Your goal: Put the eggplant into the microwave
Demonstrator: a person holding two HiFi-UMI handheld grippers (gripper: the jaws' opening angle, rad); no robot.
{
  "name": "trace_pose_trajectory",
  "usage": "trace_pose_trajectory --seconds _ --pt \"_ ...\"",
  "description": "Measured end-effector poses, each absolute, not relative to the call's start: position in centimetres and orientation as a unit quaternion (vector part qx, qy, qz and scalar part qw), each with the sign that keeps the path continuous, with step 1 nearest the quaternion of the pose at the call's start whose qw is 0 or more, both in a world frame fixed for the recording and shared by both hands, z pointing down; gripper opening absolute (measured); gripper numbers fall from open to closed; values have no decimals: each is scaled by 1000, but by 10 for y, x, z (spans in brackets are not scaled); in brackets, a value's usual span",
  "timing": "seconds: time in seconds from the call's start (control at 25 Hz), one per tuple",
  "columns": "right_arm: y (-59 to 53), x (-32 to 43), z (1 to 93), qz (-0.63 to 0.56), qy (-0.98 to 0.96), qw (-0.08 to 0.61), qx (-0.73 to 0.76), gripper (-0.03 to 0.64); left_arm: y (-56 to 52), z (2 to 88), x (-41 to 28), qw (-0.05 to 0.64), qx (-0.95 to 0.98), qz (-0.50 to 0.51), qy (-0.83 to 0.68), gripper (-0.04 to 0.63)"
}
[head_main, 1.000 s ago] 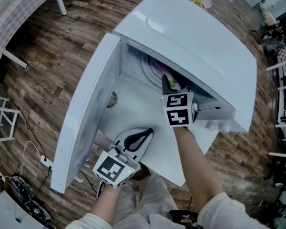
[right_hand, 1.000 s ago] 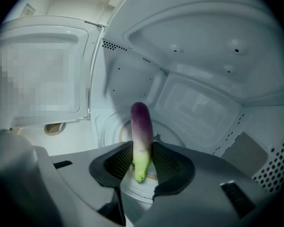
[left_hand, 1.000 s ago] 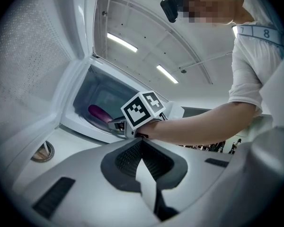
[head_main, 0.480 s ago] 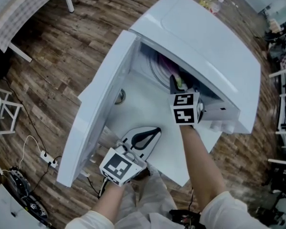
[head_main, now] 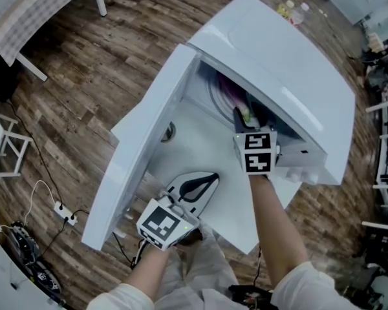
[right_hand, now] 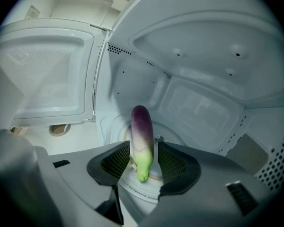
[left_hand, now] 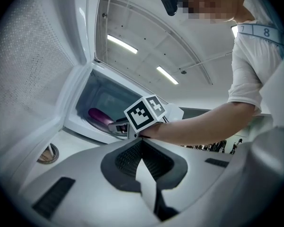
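Your smooth, glossy eggplant, purple fading through pale to a green tip, stood inside the white metal microwave, over its round glass turntable. It sat between the ribbed black pads of your right gripper, whose jaws had just been opening (a second earlier they pinched it). Your left gripper was closed on nothing.

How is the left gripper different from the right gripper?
The left gripper has its jaws together with nothing in them. The right gripper has just been opening its jaws, and the eggplant stands between them, not squeezed. The left gripper waits outside, near the open door, while the right gripper reaches into the microwave. Both carry a marker cube.
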State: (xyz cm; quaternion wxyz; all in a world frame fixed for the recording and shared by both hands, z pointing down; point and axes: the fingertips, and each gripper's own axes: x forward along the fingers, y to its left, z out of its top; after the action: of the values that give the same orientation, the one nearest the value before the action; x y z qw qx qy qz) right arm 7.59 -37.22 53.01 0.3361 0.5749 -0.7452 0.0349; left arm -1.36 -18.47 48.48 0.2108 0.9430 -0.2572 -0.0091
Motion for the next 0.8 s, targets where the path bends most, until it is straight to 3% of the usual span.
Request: trace_pose_trajectory --seconds 0.48,0.8 --pt "-327 59 493 49 -789 254 557 189 -190 477 -7 204 944 -9 -259 2" --pt "-284 61 482 58 -800 243 545 187 -183 470 -1 197 946 -1 -258 2"
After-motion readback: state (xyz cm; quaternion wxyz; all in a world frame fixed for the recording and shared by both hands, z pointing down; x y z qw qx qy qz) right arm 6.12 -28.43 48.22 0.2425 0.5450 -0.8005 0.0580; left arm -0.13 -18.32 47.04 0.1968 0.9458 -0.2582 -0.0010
